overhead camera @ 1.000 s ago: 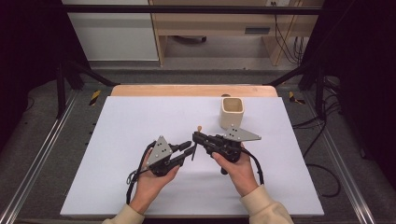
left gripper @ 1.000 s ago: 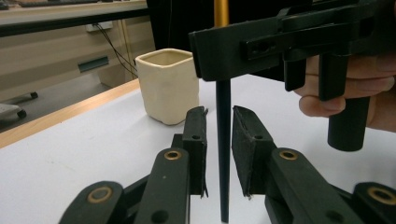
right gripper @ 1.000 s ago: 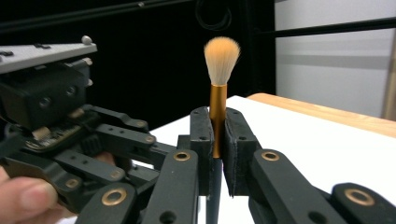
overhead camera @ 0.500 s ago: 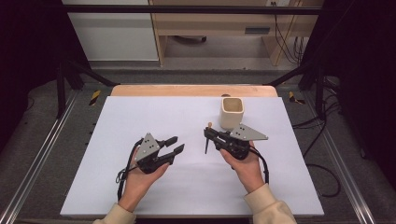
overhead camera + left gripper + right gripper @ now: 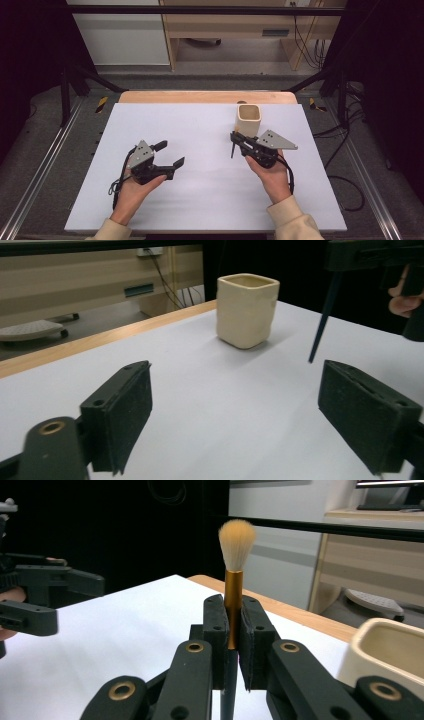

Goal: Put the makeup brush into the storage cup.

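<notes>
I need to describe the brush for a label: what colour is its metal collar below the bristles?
Golden orange, between pale tan bristles and a dark handle on the brush; clearest in the right gripper view.

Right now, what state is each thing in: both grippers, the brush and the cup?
left gripper: open, nothing between its jaws, which have just been opening.
right gripper: shut on the brush.
brush: held upright by its gold ferrule, bristles up, dark handle hanging below the jaws.
cup: standing upright on the white table, mouth open.

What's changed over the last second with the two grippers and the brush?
The left gripper let go of the brush: its jaws have just been opening and it drew back left, empty. The right gripper, shut on the brush, carried it toward the cup. The cup stayed put.
</notes>
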A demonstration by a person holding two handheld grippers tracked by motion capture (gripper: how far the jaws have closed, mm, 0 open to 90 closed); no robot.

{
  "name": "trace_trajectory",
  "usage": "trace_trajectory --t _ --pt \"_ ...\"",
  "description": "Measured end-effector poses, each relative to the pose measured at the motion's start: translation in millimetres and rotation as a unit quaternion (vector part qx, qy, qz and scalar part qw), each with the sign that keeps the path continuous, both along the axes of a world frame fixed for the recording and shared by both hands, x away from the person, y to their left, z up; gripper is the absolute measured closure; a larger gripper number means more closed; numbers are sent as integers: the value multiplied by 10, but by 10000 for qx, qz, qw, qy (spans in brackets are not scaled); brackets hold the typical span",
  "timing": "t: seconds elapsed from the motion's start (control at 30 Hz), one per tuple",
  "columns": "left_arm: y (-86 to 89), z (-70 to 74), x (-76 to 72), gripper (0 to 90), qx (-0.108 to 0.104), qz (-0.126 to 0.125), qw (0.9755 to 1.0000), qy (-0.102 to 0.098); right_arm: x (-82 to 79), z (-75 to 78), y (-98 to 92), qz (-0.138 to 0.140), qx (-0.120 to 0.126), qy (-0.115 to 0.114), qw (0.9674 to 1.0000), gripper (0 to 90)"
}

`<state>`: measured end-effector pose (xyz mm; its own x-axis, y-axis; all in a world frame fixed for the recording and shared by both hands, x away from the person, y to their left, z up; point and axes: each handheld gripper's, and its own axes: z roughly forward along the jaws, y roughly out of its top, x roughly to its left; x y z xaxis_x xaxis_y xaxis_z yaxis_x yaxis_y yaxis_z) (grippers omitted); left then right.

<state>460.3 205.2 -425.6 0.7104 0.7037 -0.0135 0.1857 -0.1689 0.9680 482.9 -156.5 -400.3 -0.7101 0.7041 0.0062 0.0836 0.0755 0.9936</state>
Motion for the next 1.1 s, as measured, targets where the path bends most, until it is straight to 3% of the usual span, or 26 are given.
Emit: trace_trajectory --t 0.17,0.37,0.47,0.57,0.9,1.1 --pt "200 -58 -13 72 152 115 9998 -97 15 6 -91 -193 27 0 9998 837" --pt "452 -114 -42 44 -16 300 9994 -145 31 20 -210 -481 18 -86 9988 838" --pt "520 -150 -70 44 -63 326 9990 -285 43 22 -275 -609 49 -91 9981 837" --pt "530 -182 -66 41 -172 366 9988 -262 51 32 -356 -738 68 -120 9972 837" --pt "459 -229 -43 41 13 272 9992 -280 48 73 -594 -1110 191 -151 9935 837" --pt "480 -244 -42 41 89 296 9991 -292 39 94 -647 -1185 177 -197 9926 837"
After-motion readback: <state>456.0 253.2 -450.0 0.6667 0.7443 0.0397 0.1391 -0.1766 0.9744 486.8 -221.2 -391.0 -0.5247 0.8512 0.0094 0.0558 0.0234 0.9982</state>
